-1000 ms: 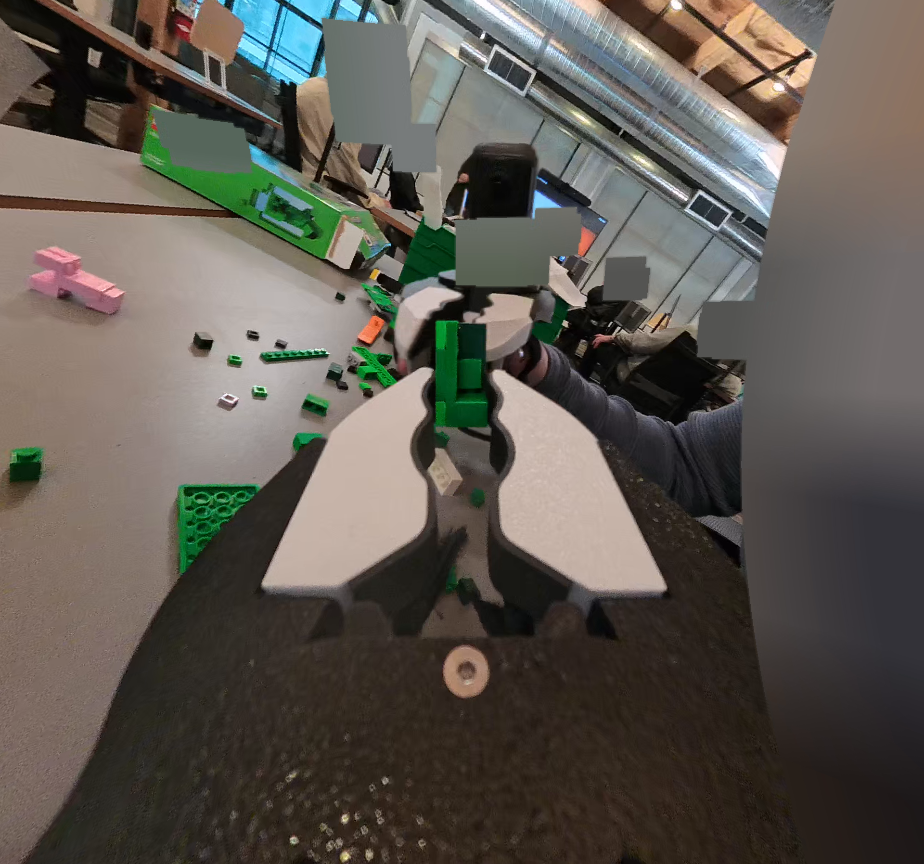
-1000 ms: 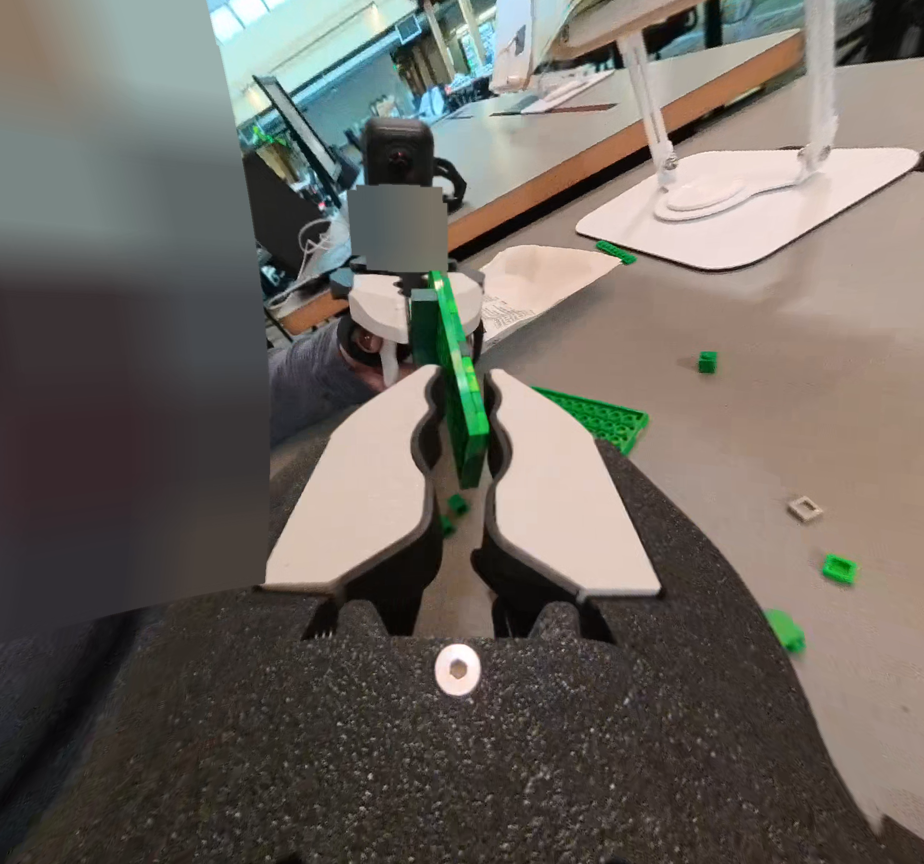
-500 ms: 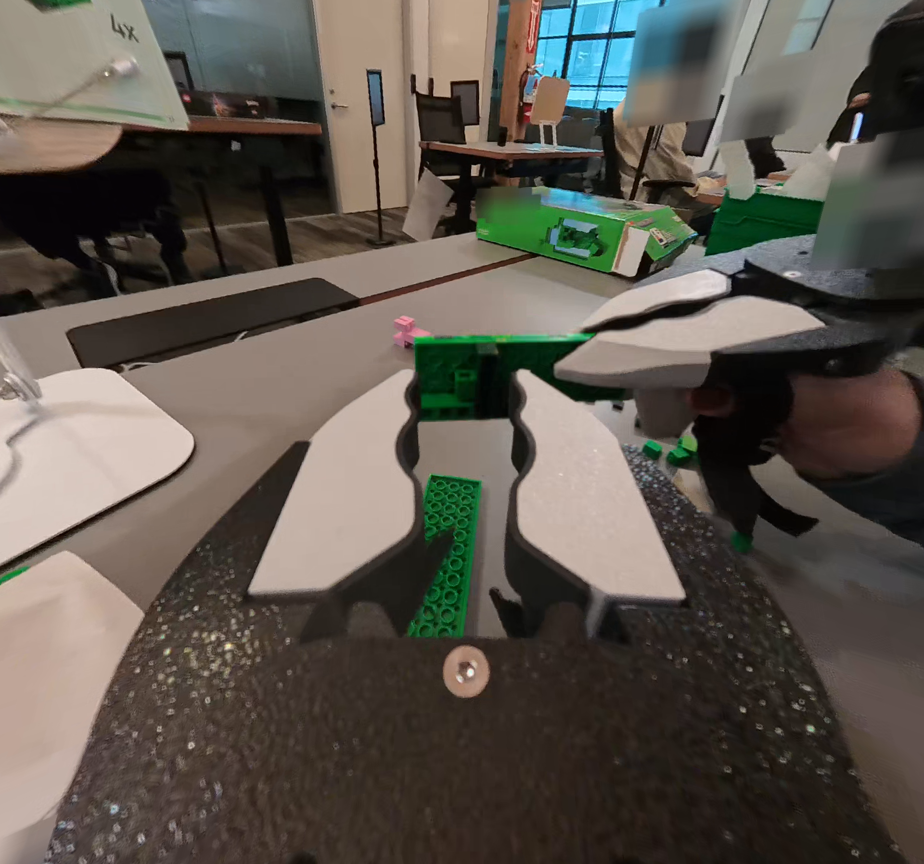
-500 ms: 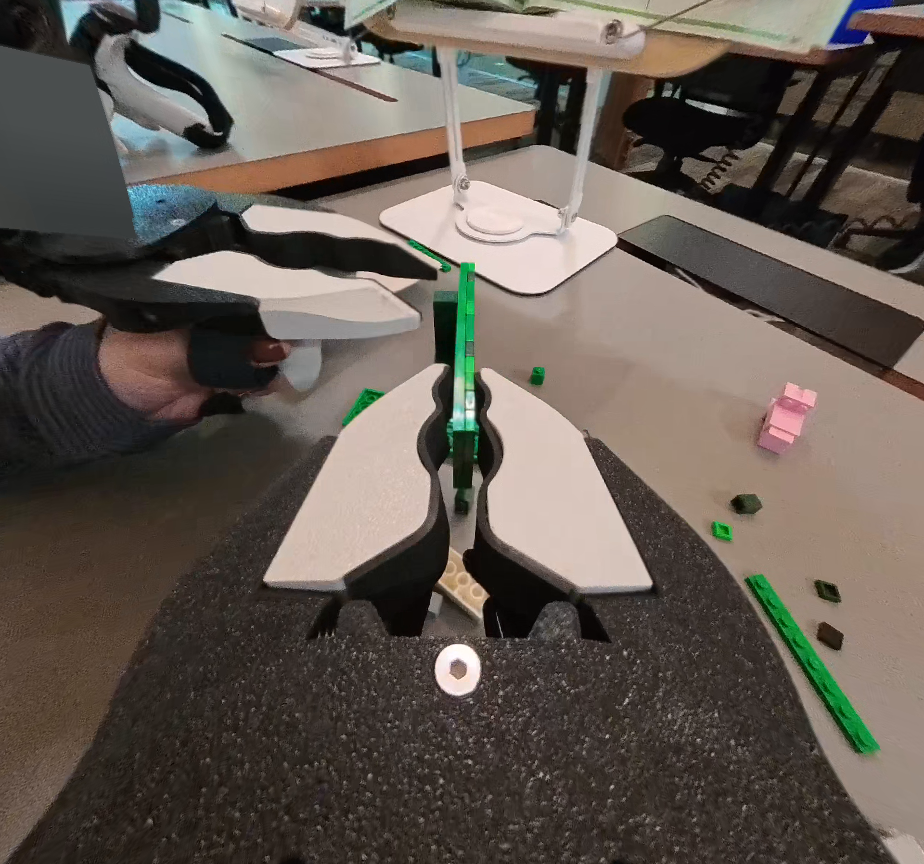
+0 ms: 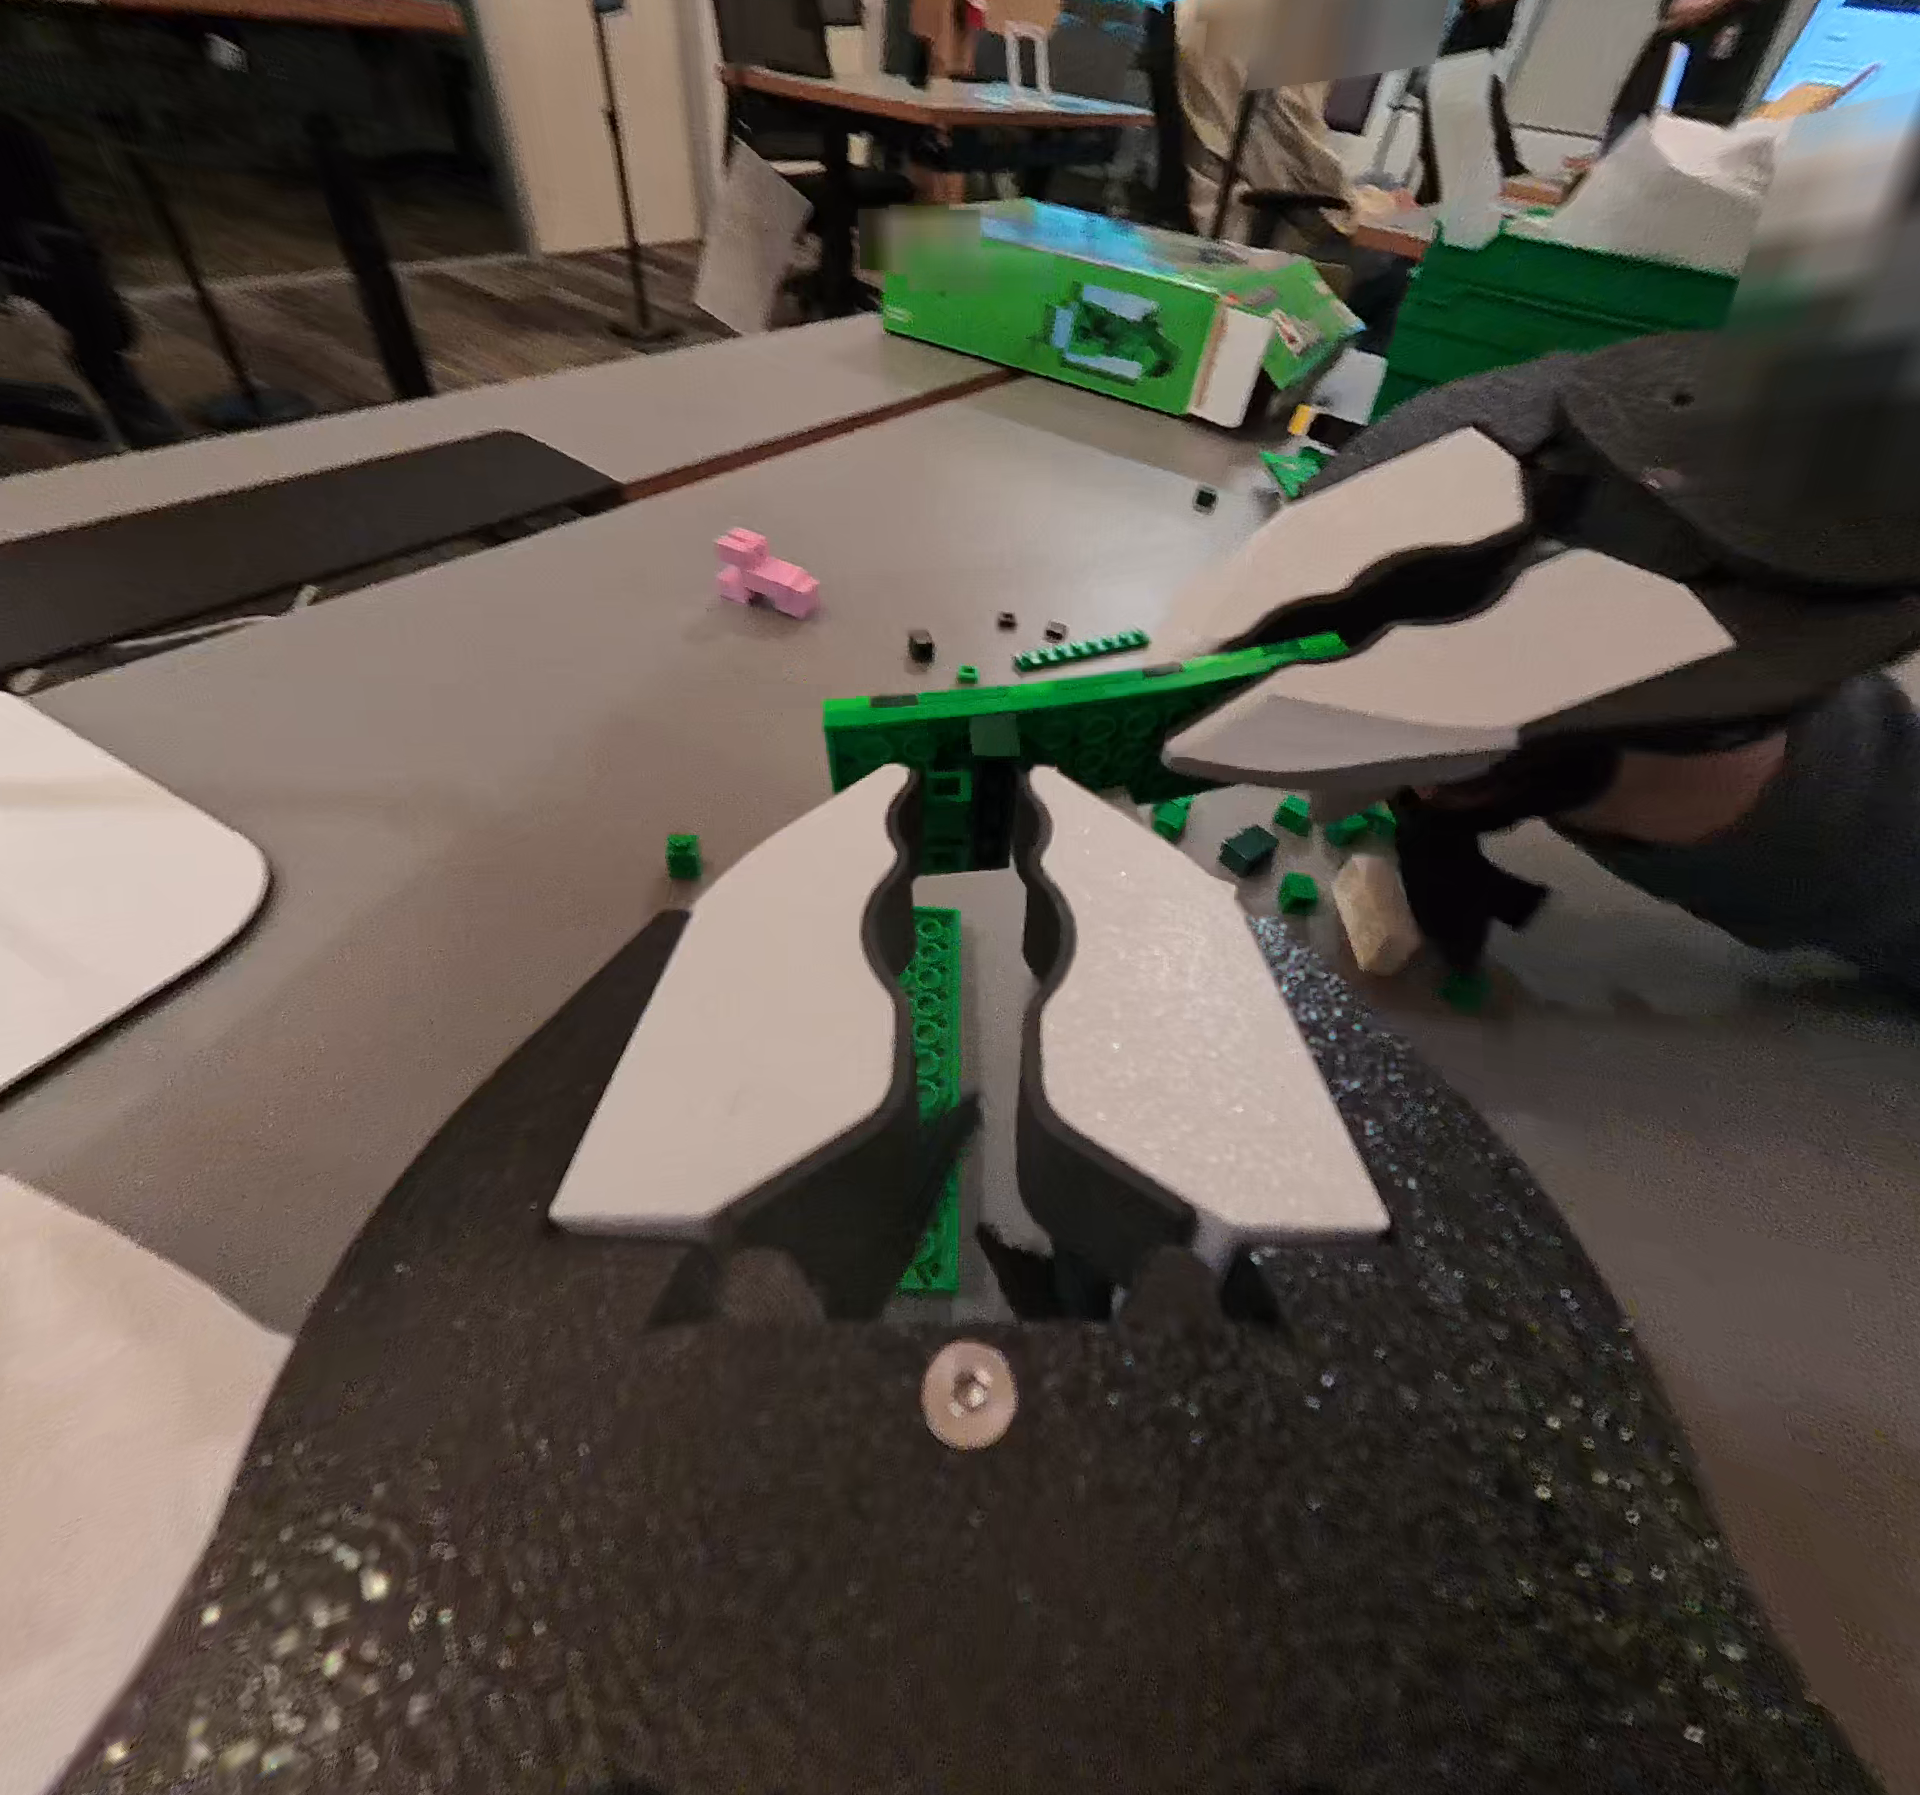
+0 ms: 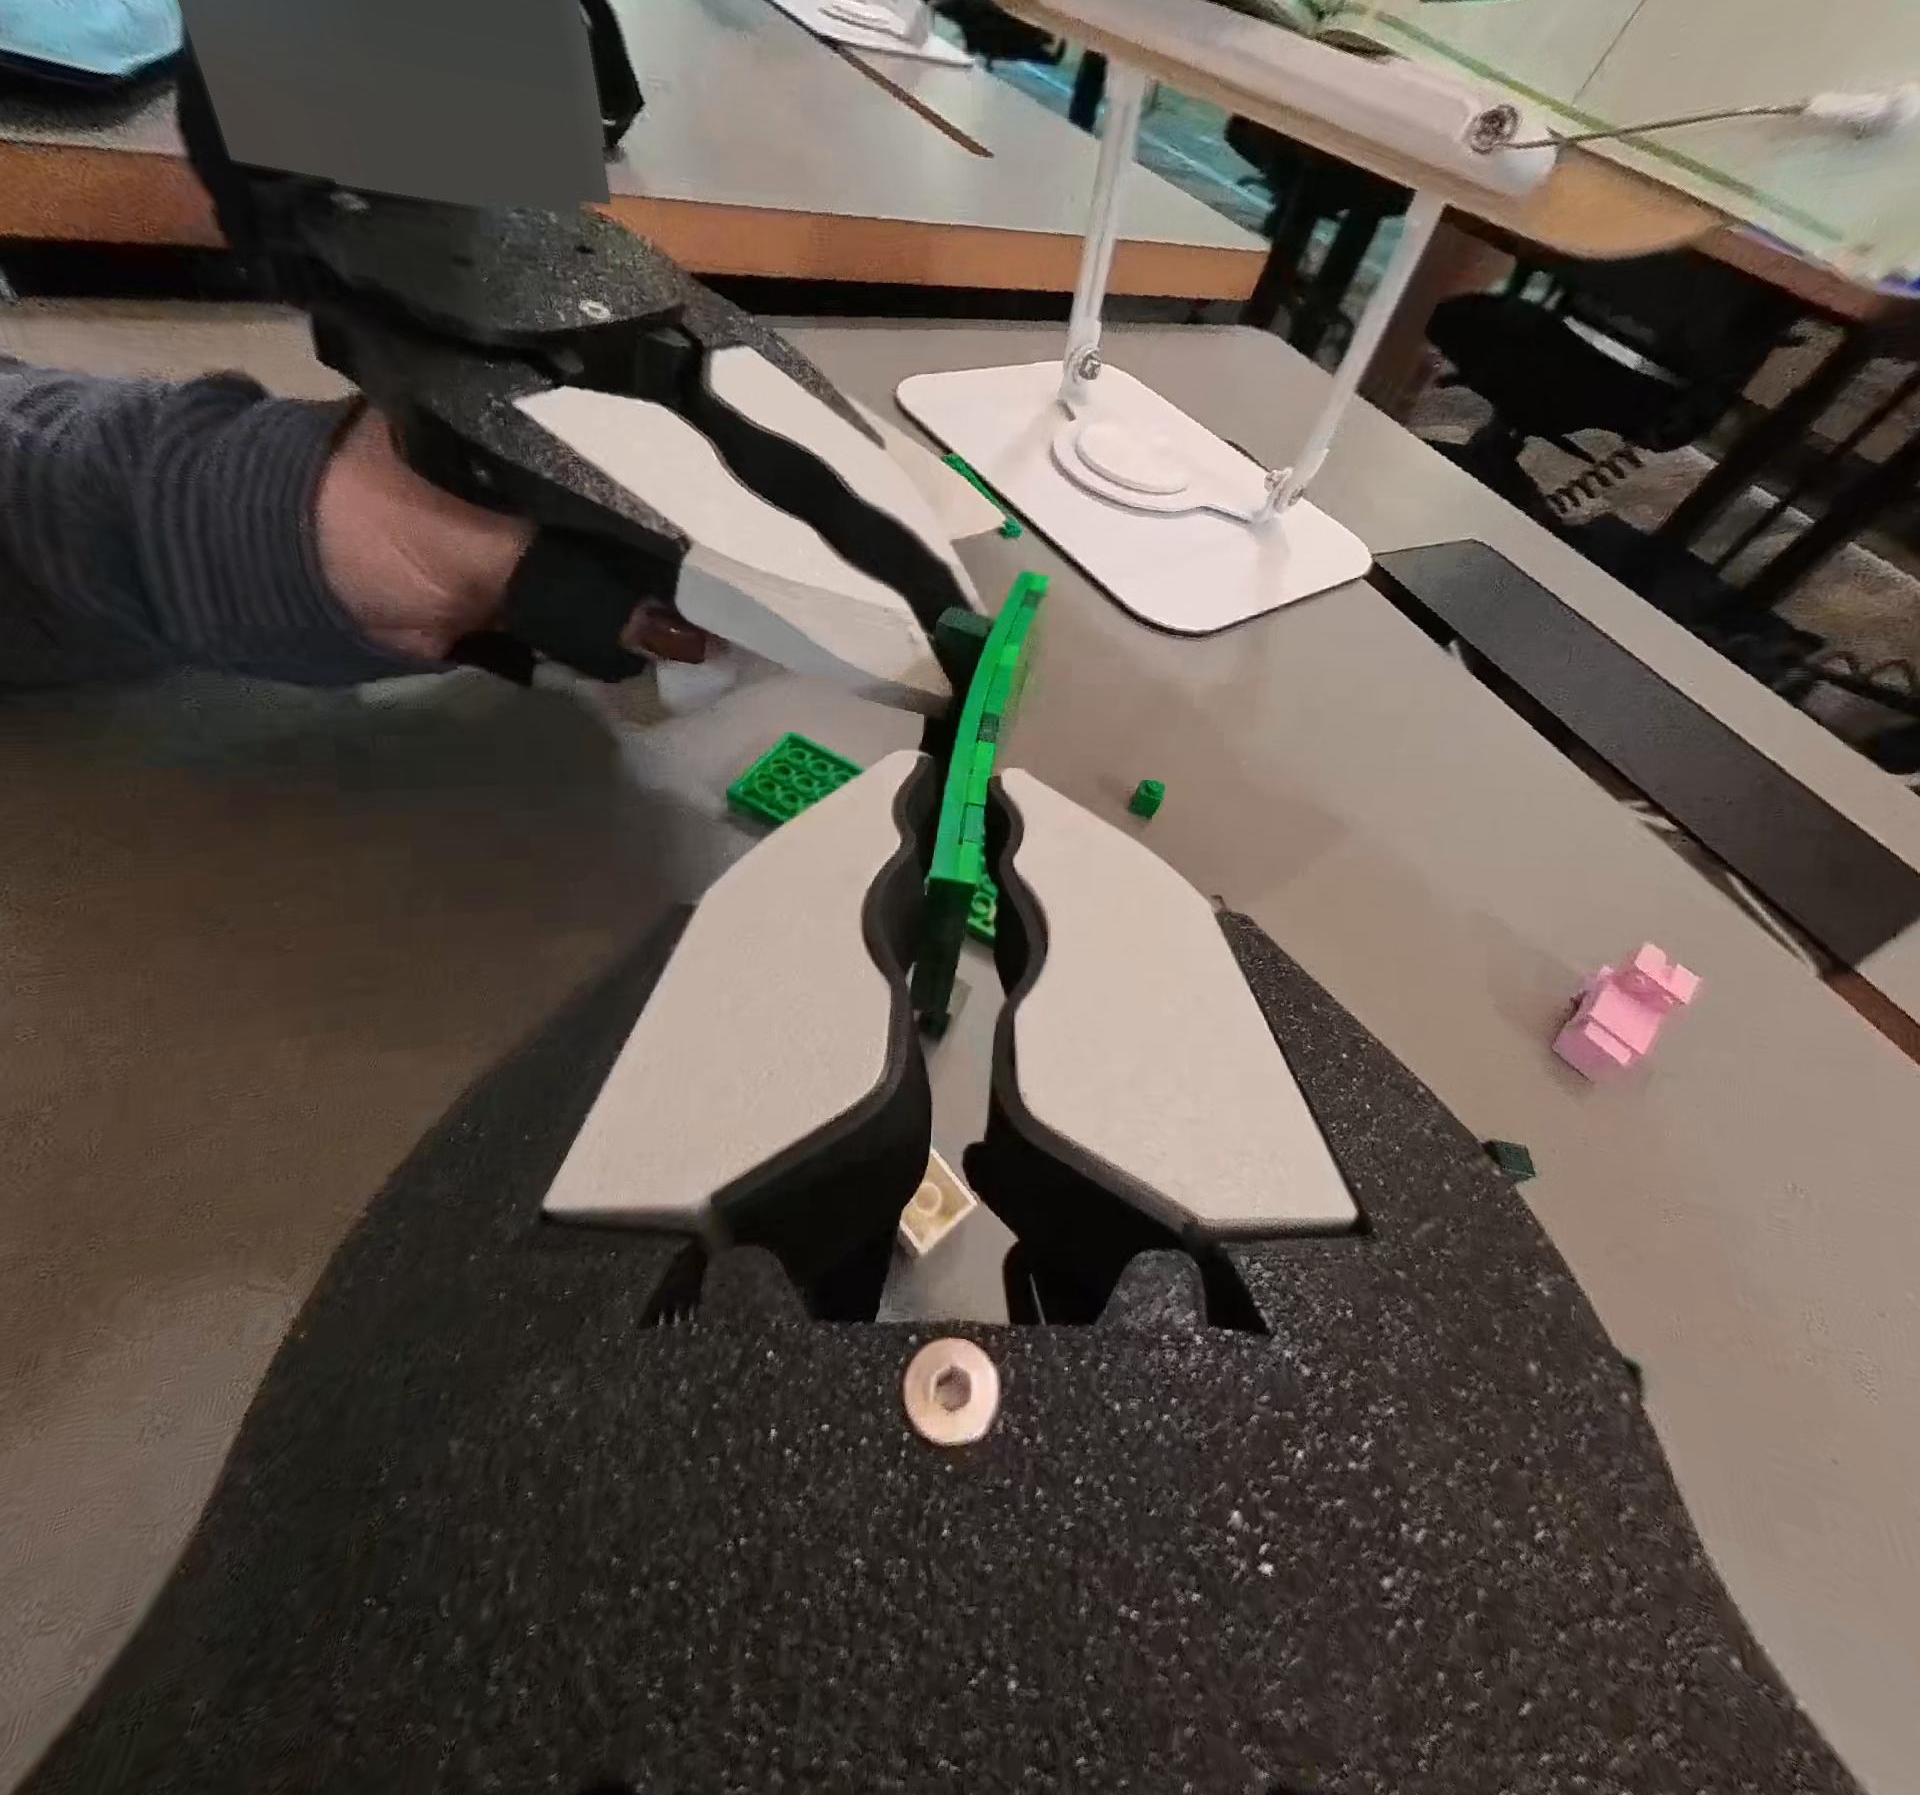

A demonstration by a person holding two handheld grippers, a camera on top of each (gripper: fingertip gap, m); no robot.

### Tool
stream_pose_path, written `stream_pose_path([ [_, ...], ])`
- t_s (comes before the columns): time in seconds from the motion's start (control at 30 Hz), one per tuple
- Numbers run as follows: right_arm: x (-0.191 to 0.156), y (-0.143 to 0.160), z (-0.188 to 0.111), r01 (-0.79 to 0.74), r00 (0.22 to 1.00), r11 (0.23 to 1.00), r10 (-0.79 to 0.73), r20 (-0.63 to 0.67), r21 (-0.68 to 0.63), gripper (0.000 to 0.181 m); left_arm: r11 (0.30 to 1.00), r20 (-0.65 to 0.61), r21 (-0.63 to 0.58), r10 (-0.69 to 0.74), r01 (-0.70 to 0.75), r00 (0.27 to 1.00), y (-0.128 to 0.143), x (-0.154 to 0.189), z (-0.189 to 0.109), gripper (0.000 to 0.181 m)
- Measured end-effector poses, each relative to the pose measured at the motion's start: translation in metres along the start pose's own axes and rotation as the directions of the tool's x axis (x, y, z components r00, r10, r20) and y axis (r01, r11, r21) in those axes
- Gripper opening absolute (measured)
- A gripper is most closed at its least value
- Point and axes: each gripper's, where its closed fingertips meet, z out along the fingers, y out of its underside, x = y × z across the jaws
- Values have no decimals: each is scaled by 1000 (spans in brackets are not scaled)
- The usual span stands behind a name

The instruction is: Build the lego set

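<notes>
Green plate (image 5: 1049, 727) hangs above the grey table (image 5: 468, 758), held from both ends. In the left wrist view the left gripper (image 5: 961, 789) has its jaws clamped on a dark green brick (image 5: 961, 815) fixed to the plate's underside, while the right gripper (image 5: 1236, 696) enters from 3 o'clock with its jaws closed flat on the plate's far end. In the right wrist view the plate (image 6: 982, 706) stands edge-on between the right gripper (image 6: 956, 789) fingers, and the left gripper (image 6: 914, 644) meets it from 10 o'clock. Loose green pieces (image 5: 1288, 831) lie on the table under the plate, toward 3 o'clock; a studded green plate (image 5: 935, 1039) lies flat below the left jaws. A pink pig (image 5: 764, 582) sits at 11 o'clock, a green box (image 5: 1101, 311) beyond at 12, and a white stand base (image 6: 1143, 488) at 1 o'clock in the right wrist view.
</notes>
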Motion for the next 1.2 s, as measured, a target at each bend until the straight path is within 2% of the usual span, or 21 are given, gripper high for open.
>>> stream_pose_path([
  [0.07, 6, 8, -3, 12, 999, 1000, -12, 30, 1, 6, 1000, -64, -30, -2, 0, 998, 6, 5, 2, 16],
  [0.17, 15, 12, -9, -82, 995, 996, 79, 62, 33, 6, 996, -153, -46, -86, 79, 985, 9, 11, 4, 15],
  [0.33, 36, 17, -10, -175, 983, 984, 178, -54, 42, 6, 996, -51, -65, -58, 55, 997, 14, -2, 4, 16],
  [0.47, 32, 15, -8, -205, 978, 977, 207, -36, 53, 6, 996, 16, -86, 2, -1, 1000, 16, -6, 5, 25],
  [0.6, 28, 8, -11, -162, 986, 982, 165, -31, 93, 6, 993, 12, -80, -87, 88, 996, 17, -6, 7, 37],
  [0.67, 25, 3, -13, -122, 992, 985, 125, -26, 119, 6, 992, 20, -78, -101, 102, 995, 16, -9, 7, 50],
  [0.7, 21, 1, -14, -96, 995, 986, 99, -15, 133, 6, 992, 15, -78, -95, 96, 995, 16, -8, 7, 49],
  [0.8, 12, -5, -17, 28, 1000, 985, -28, -2, 169, 6, 986, -94, -32, -163, 161, 982, 9, 7, 8, 40],
  [0.9, 4, -9, -24, 116, 992, 972, -124, 26, 205, 6, 956, -251, -6, -284, 292, 925, 0, 18, 4, 31],
  [1.0, -1, -11, -32, 159, 982, 958, -179, 67, 238, 6, 925, -358, -26, -362, 379, 860, -5, 27, 1, 23],
  [1.2, -5, -11, -45, 158, 964, 942, -212, 162, 295, 6, 897, -531, -101, -415, 431, 739, -8, 50, -8, 10],
])
